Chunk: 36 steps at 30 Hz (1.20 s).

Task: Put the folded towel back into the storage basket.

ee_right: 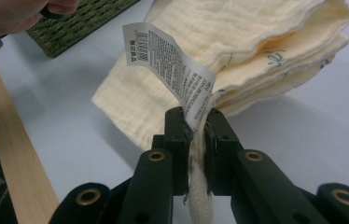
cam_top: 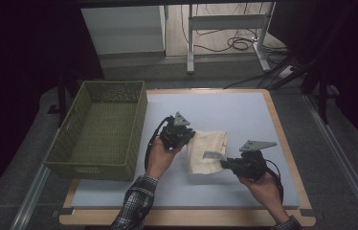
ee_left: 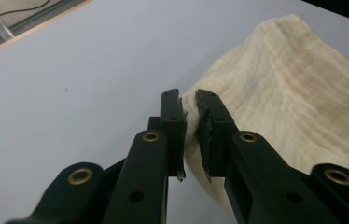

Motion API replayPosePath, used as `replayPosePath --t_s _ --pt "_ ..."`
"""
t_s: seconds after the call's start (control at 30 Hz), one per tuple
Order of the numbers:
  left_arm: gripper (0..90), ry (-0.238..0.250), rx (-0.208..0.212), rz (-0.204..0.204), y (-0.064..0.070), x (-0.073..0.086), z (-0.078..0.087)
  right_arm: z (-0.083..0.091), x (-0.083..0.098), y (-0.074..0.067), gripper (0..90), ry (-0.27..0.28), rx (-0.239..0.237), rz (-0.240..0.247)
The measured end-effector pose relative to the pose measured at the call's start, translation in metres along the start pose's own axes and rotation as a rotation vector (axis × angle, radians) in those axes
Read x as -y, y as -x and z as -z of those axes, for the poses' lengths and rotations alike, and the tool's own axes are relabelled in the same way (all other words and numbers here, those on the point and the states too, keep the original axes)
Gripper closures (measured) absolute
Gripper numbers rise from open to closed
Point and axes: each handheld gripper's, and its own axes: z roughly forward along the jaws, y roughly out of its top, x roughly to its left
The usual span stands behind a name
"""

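The right gripper has its jaws clamped on a bunched edge of the cream cloth, with a white care label standing up out of the pinch; the left gripper is likewise nipped onto a thin fold of the same cloth at its near edge, the jaws almost together with the fabric pressed between the toothed pads. Seen from the high view, the left gripper takes the cloth's left side and the right gripper its lower right corner, so the cloth sits on the pale blue table mat between them, folded into several layers and partly lifted at the pinched ends. Holding it at two opposite points looks meant to keep the folds together, most likely for carrying it as one bundle toward the green woven basket that stands just to the left on the table. The label bears small printed lines, some seemingly in East Asian characters, too fine to read; faint dark stitching or marks show on the cloth's edge layers, not legible as words
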Motion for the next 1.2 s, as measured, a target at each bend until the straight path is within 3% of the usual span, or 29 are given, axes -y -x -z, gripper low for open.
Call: replayPosePath --t_s 0.7,1.2 --pt "81.5 0.000 -0.046 0.018 -0.021 0.004 0.030 -0.017 -0.026 -0.017 81.1 -0.003 -0.013 0.062" --pt "81.3 -0.009 -0.122 -0.029 -0.038 -0.002 0.063 -0.033 -0.055 -0.035 81.1 0.005 -0.042 0.098"
